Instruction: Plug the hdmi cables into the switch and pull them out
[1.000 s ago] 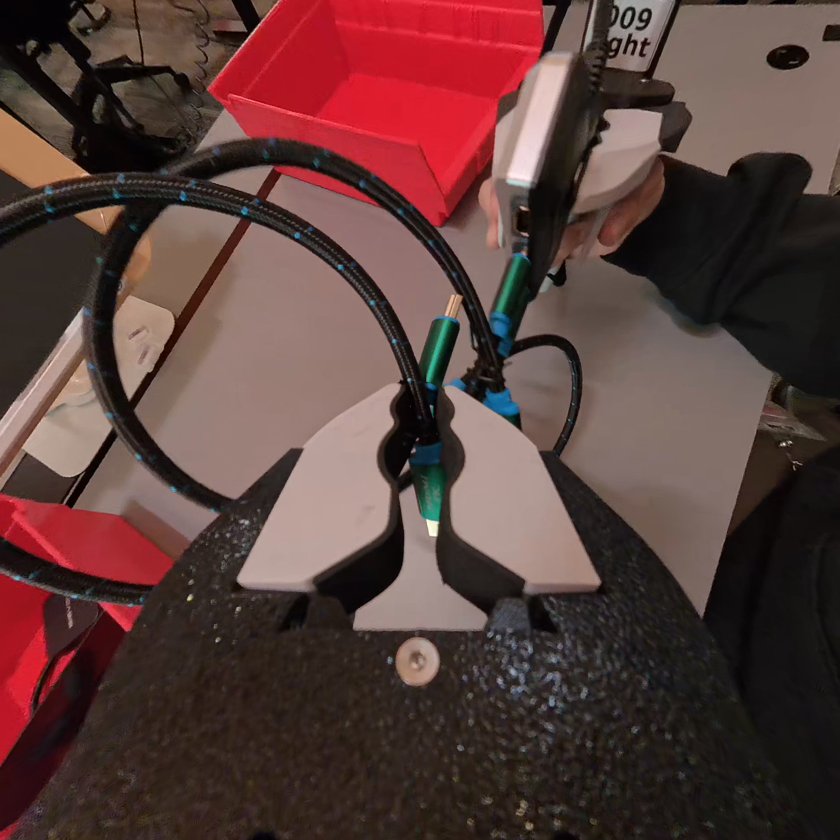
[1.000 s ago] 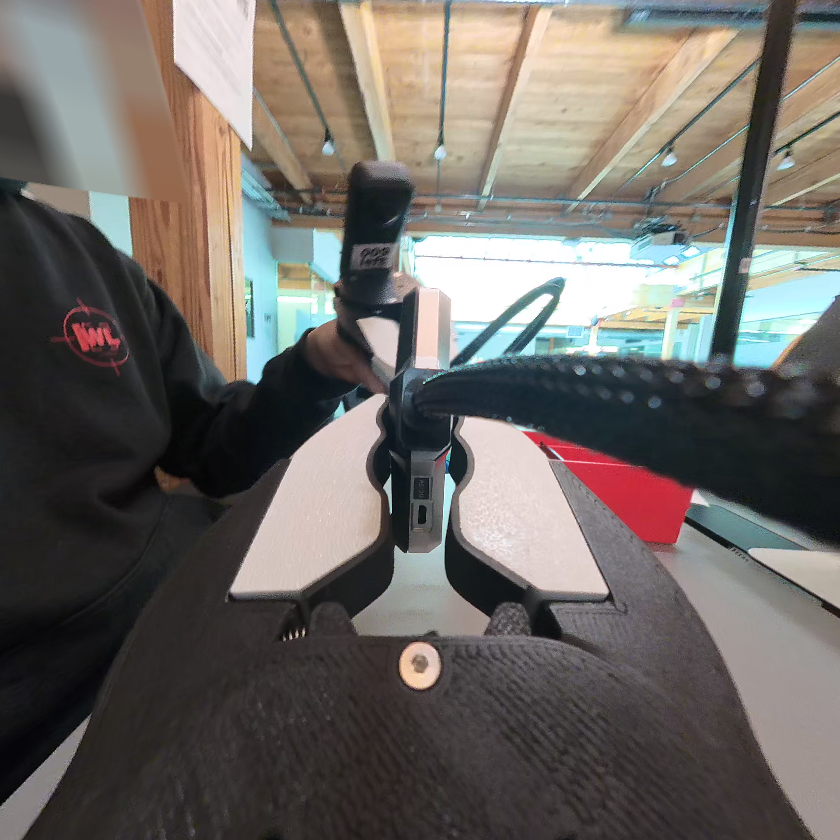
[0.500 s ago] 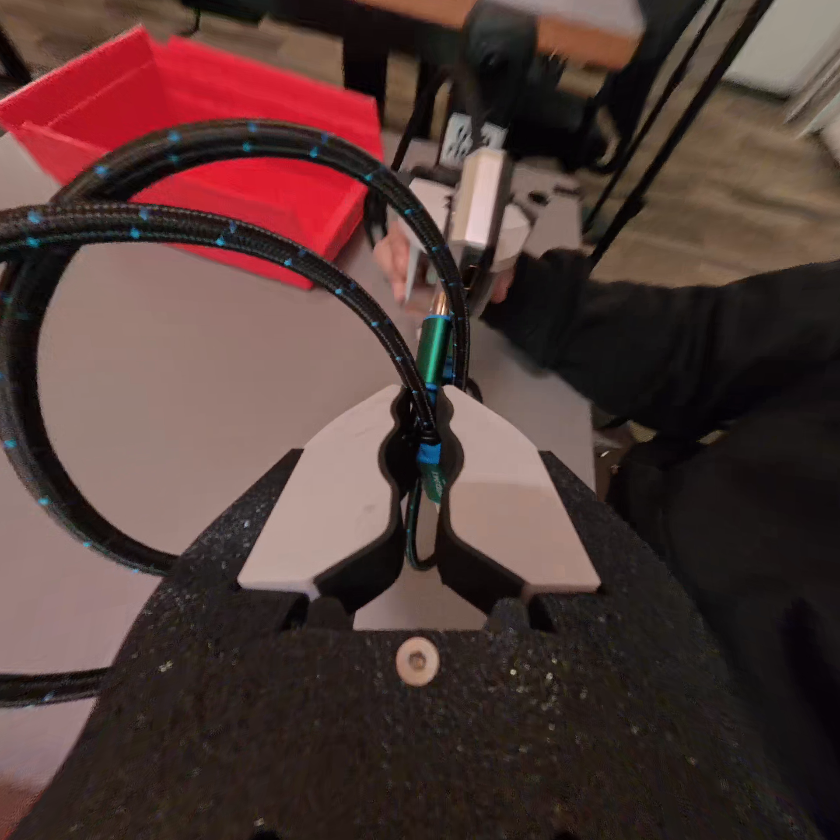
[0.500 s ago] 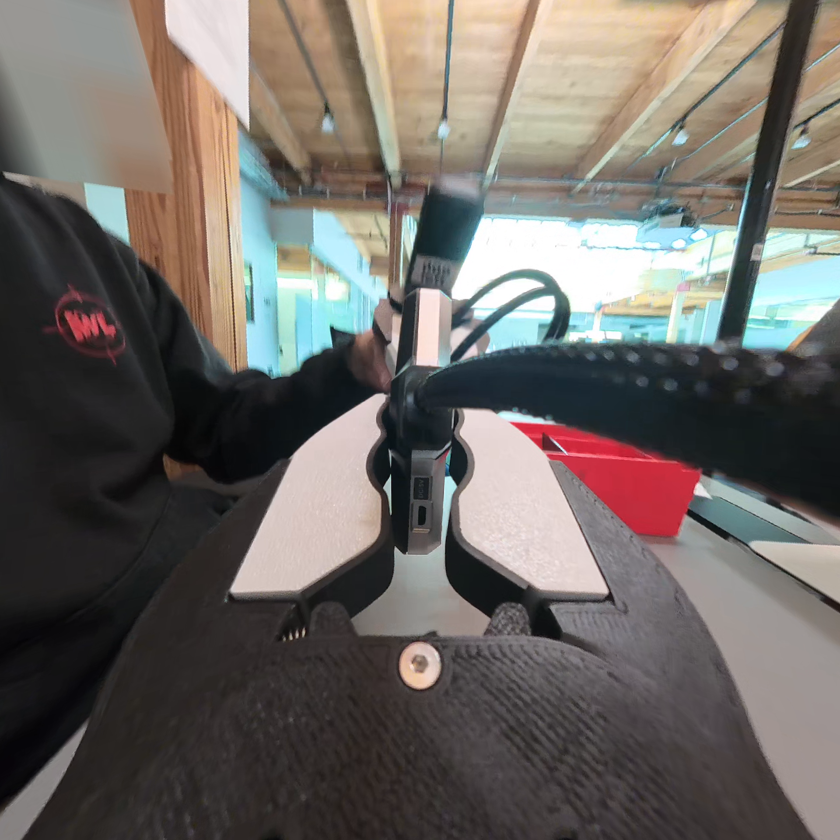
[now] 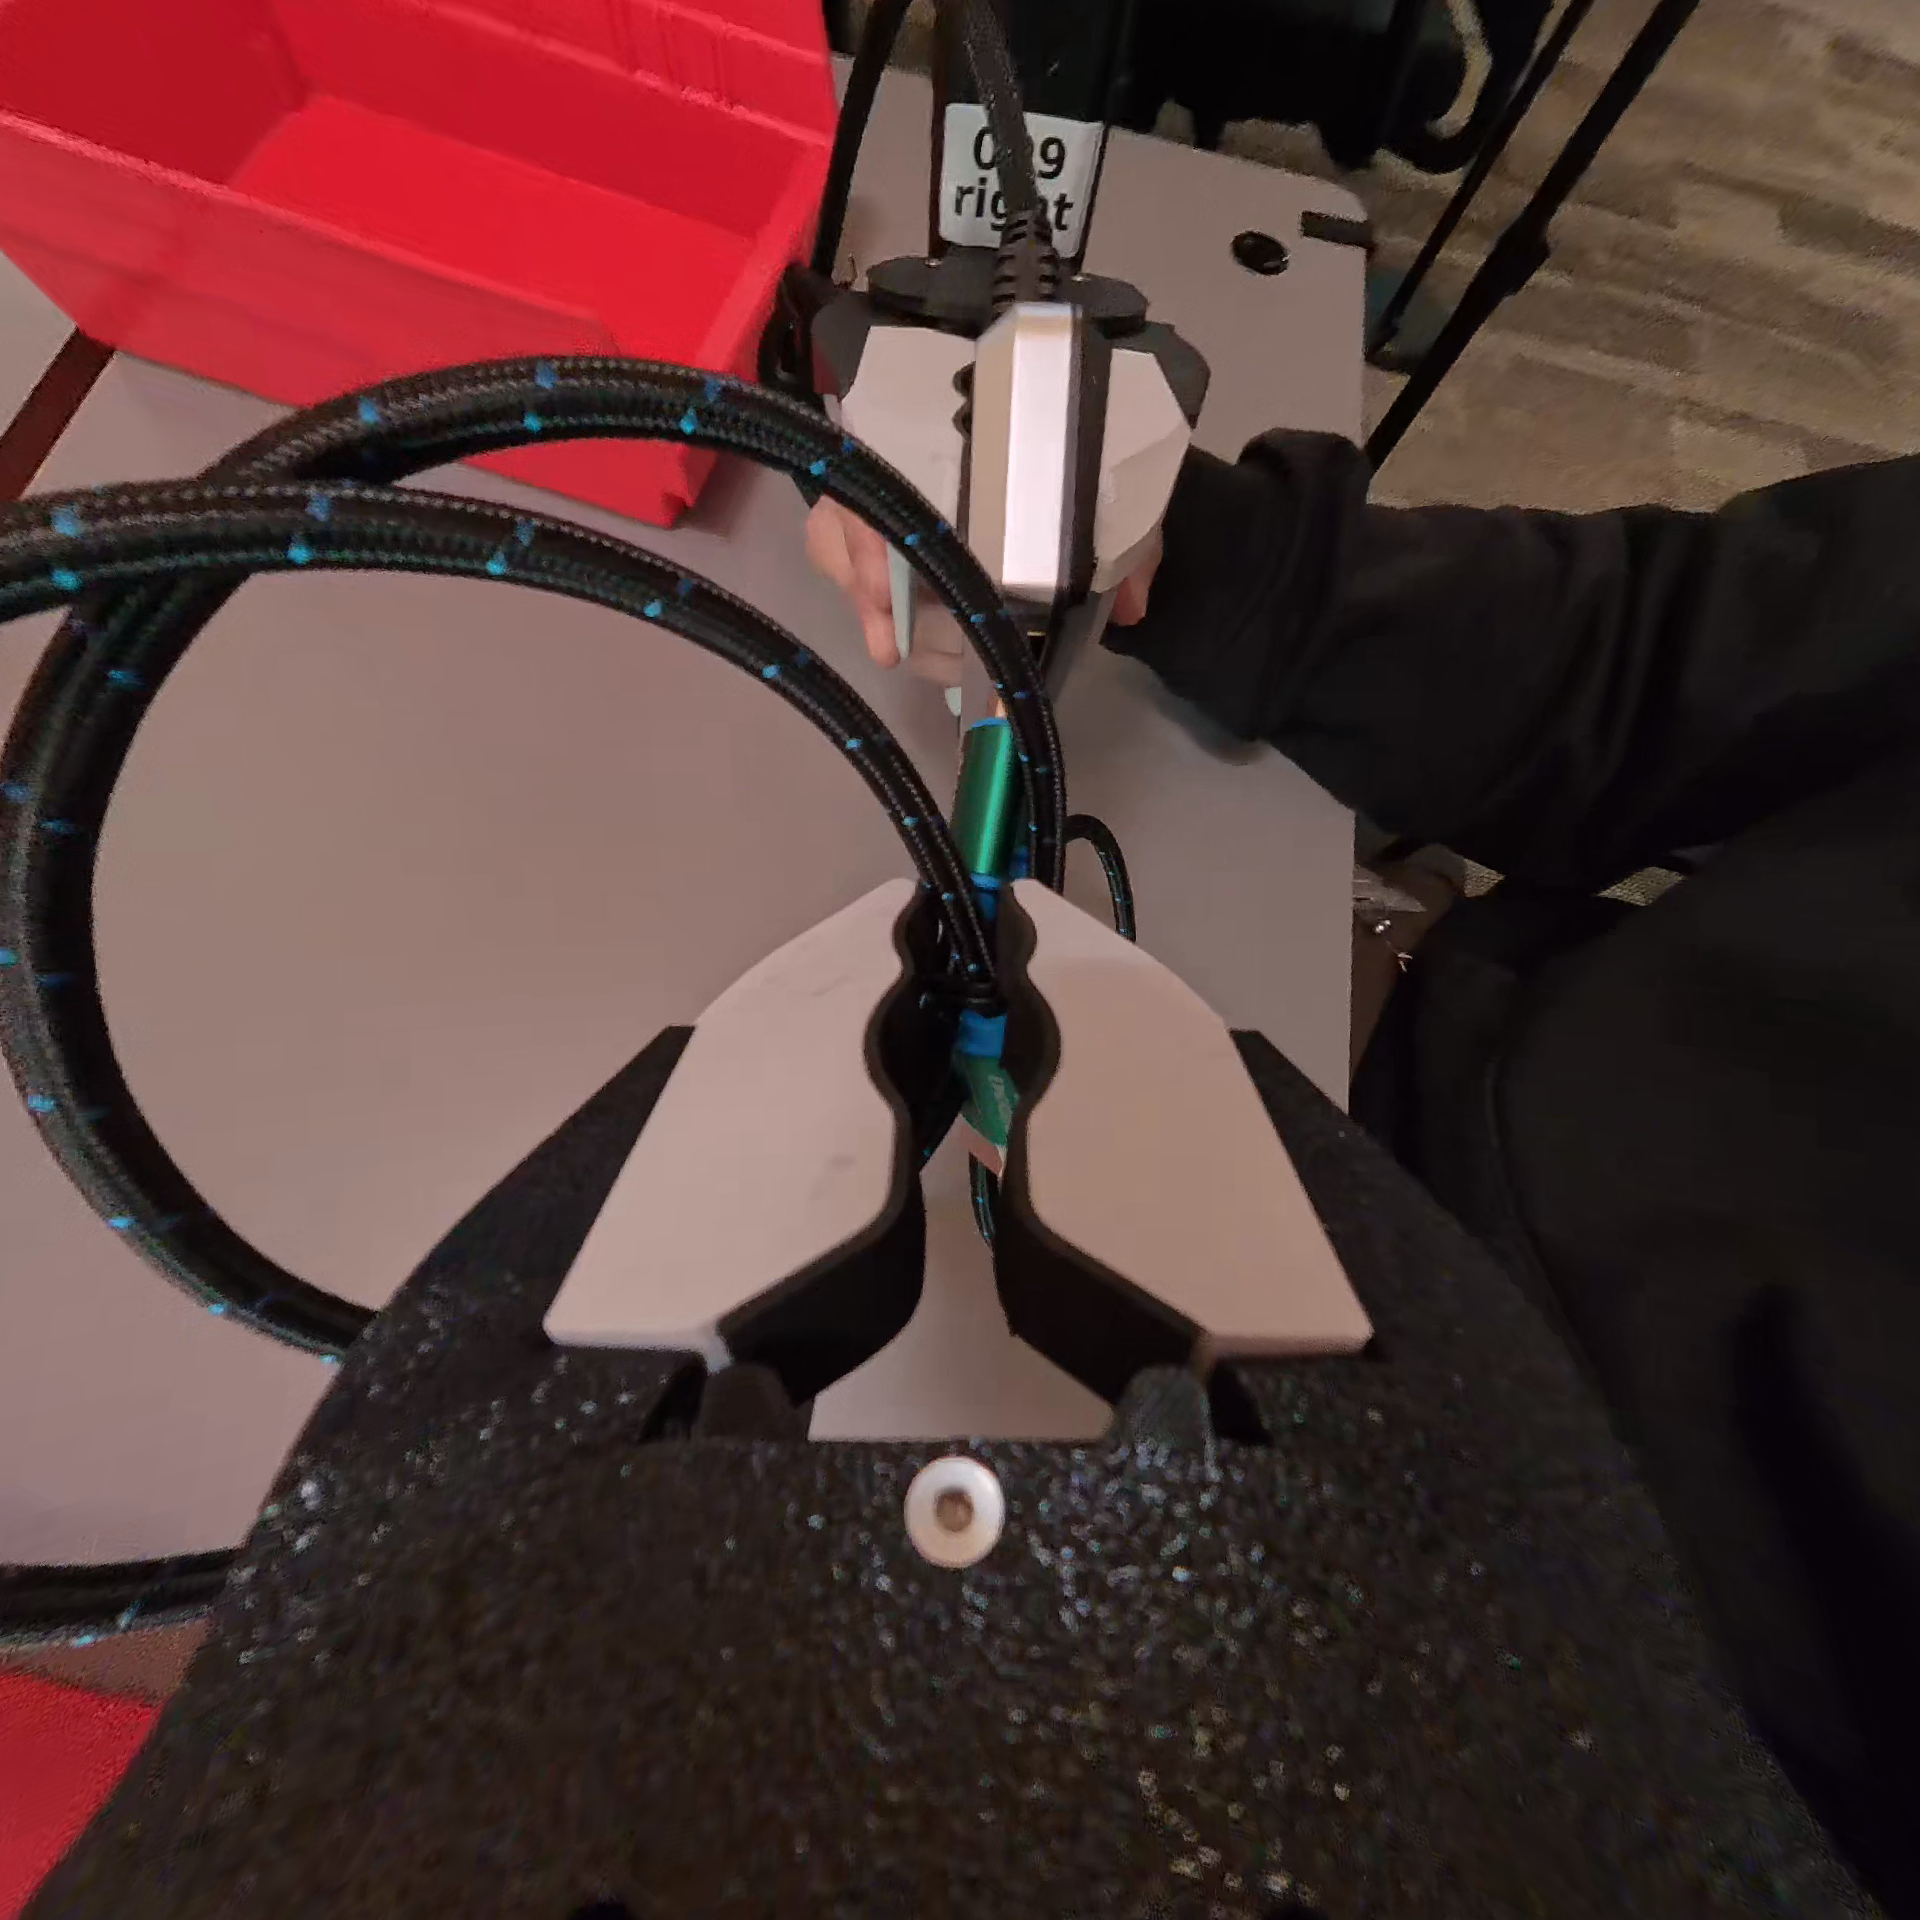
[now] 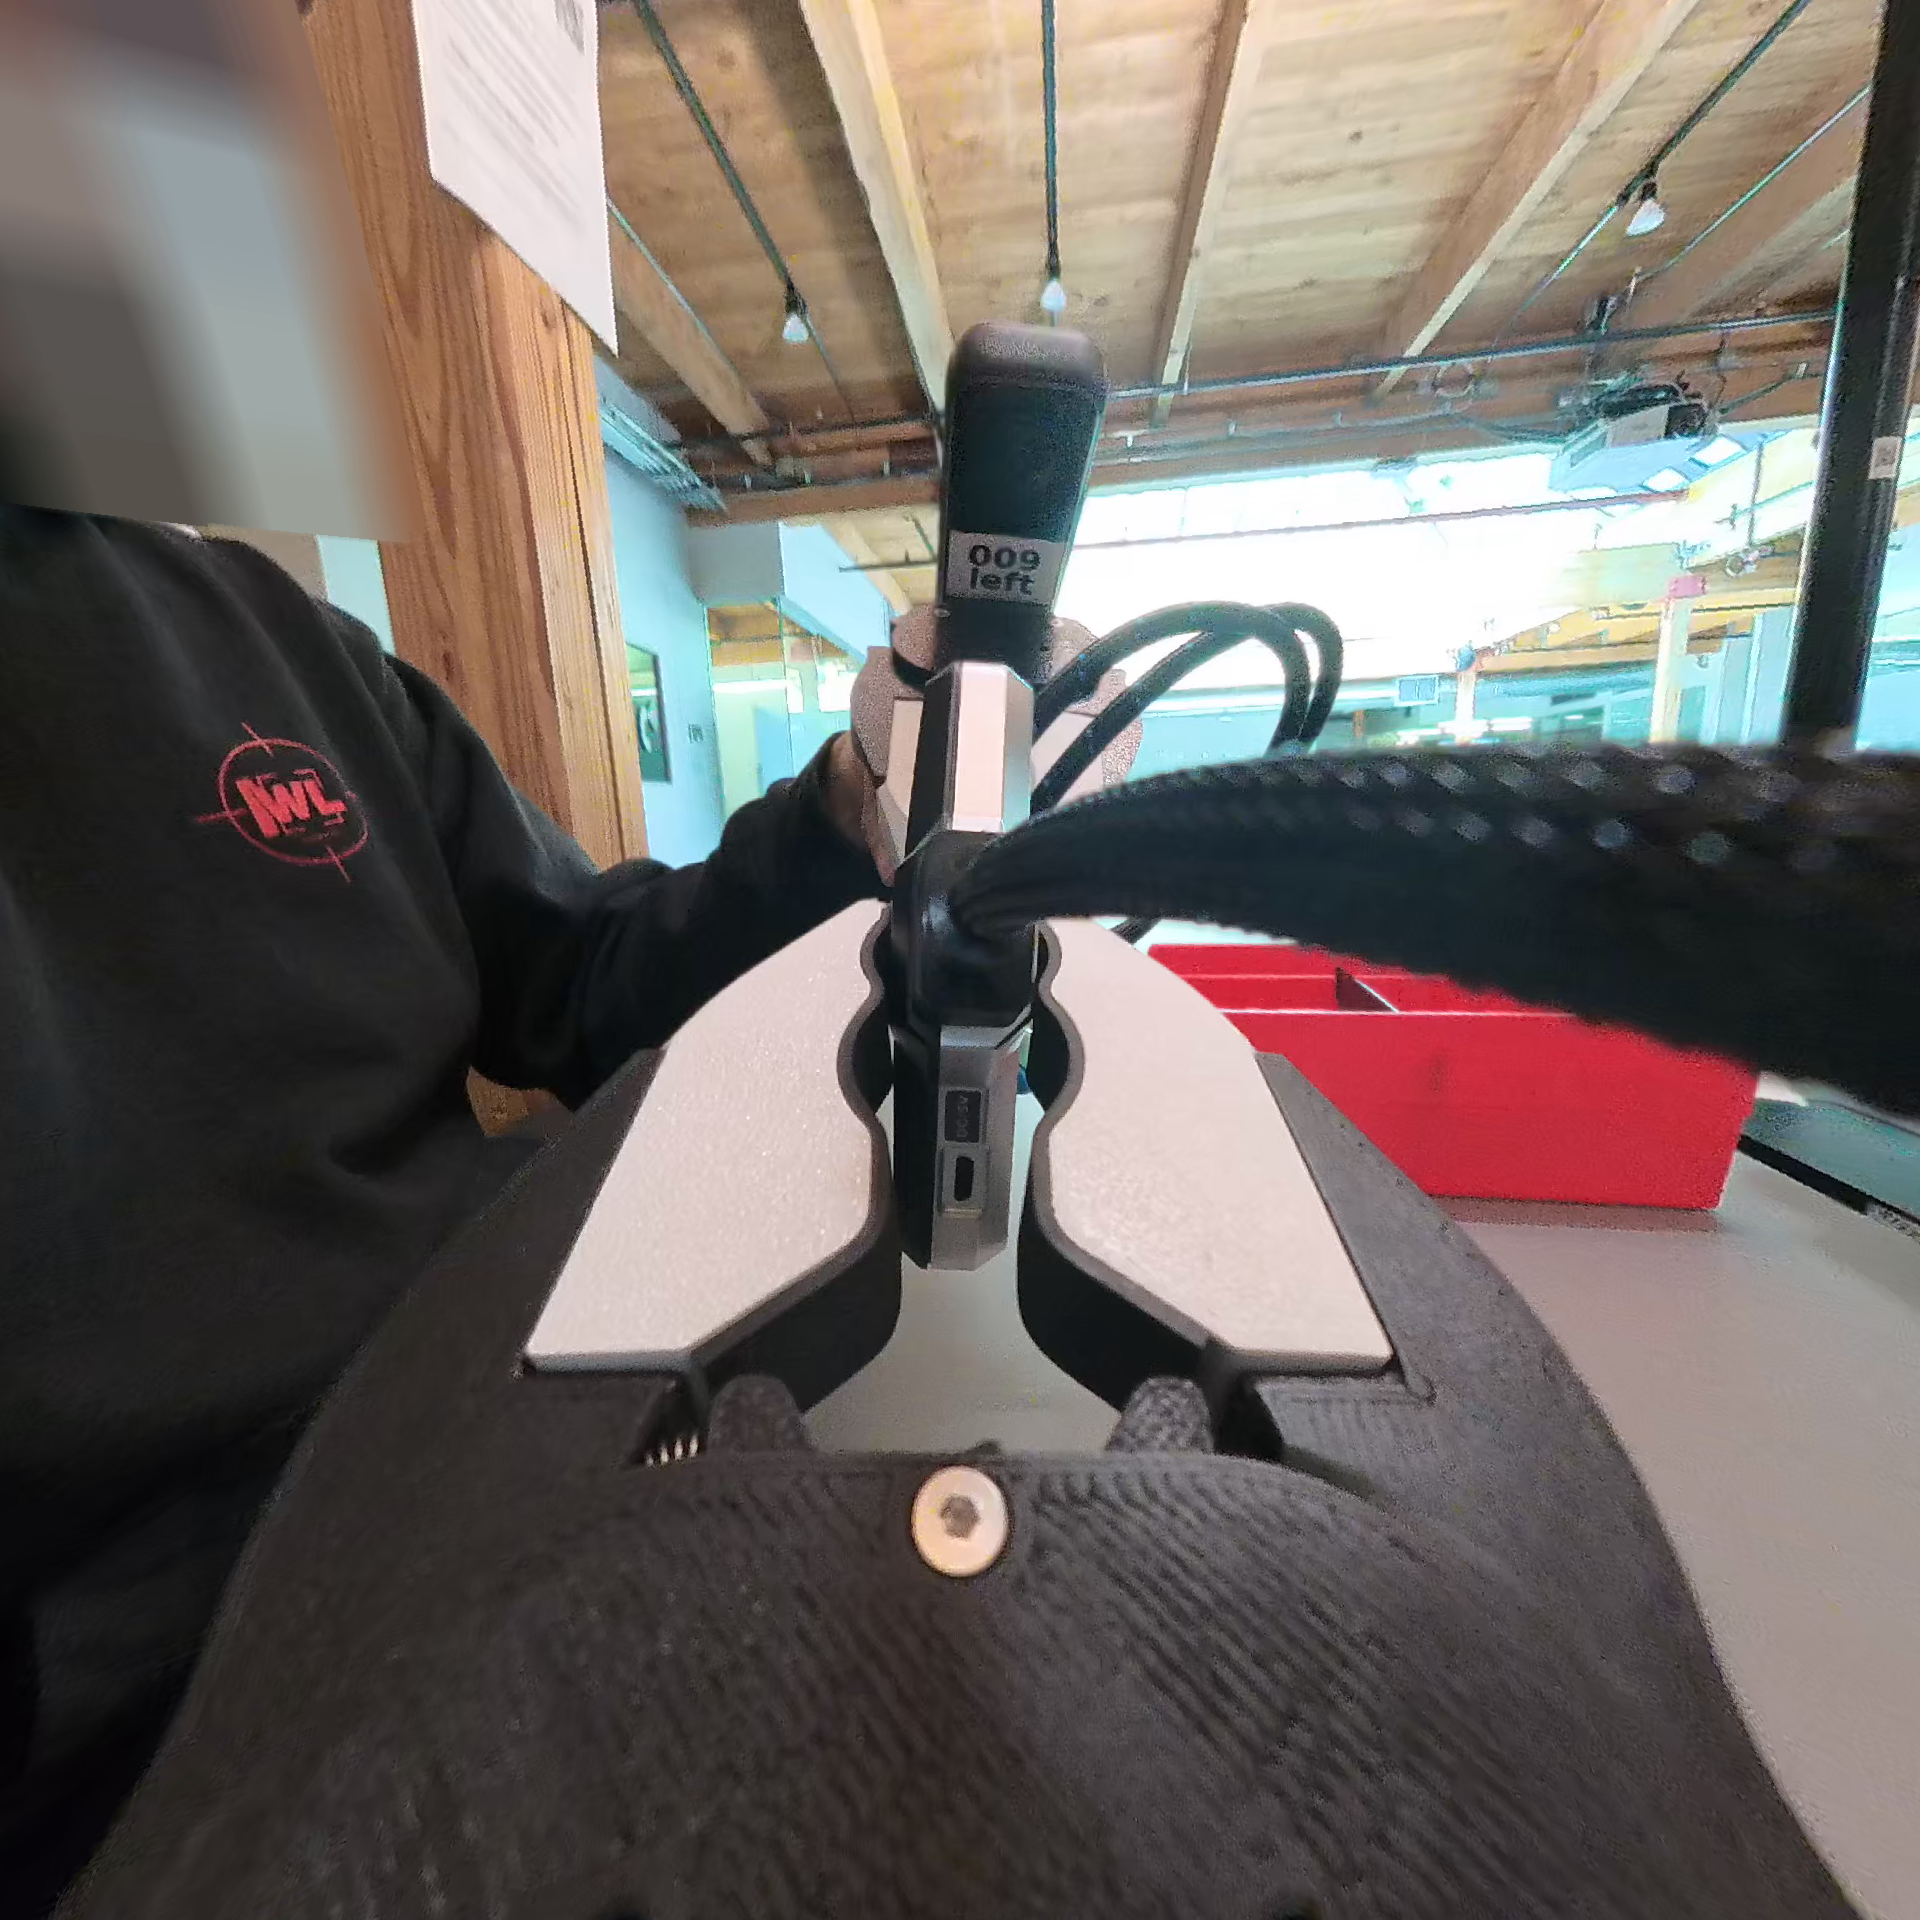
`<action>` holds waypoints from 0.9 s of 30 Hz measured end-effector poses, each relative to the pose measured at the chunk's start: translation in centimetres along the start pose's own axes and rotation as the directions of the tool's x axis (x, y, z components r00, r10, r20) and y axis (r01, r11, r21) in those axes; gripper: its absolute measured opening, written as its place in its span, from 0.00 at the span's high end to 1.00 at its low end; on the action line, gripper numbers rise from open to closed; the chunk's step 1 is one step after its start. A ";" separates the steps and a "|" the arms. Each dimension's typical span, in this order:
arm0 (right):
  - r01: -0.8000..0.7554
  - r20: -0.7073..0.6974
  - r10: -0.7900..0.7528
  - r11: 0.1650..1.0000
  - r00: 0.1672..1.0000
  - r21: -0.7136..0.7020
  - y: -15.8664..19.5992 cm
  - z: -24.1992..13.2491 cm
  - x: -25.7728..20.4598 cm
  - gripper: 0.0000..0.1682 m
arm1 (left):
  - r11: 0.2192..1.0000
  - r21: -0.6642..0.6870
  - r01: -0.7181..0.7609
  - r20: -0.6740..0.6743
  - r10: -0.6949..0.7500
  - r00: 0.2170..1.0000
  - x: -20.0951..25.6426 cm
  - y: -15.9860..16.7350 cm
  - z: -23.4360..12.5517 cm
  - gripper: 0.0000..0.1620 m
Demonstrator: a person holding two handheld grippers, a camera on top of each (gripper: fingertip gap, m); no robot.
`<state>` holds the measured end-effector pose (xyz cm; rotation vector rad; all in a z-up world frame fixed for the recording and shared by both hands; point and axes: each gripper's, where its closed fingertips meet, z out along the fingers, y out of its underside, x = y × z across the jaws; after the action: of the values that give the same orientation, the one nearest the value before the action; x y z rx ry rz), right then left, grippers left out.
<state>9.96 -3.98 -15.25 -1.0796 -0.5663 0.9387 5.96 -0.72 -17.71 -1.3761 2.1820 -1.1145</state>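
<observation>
Green HDMI plug [image 5: 987, 800] now meets the switch [image 5: 1034, 468] ahead; left gripper [image 5: 966, 914] clamps its cable, right gripper [image 6: 961, 935] clamps switch.

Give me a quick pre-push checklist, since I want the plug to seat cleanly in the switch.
1. Left hand-held gripper shut on the braided cable behind the green HDMI plug: ok.
2. Right hand-held gripper clamps the silver switch: ok.
3. Plug tip at the switch's lower edge: ok.
4. Plug lined up with a port: cannot tell, the cable loop covers it.
5. Plug already seated: cannot tell.
</observation>
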 end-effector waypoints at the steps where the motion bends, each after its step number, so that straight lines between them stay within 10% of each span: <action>1: -0.014 -0.001 0.014 1.000 1.000 0.015 0.0 0.0 0.1 0.86 | 1.000 -0.018 0.009 0.013 -0.009 1.000 -0.1 0.0 0.0 0.94; 27: -0.004 -0.066 -0.011 0.975 0.998 -0.222 3.1 0.4 0.9 0.87 | 0.987 -0.154 0.053 -0.050 -0.062 0.997 -0.8 1.8 -0.8 0.93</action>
<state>8.97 -2.52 -18.03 -1.3052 -0.6282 0.8466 4.73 0.74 -18.68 -1.4978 2.3225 -1.0350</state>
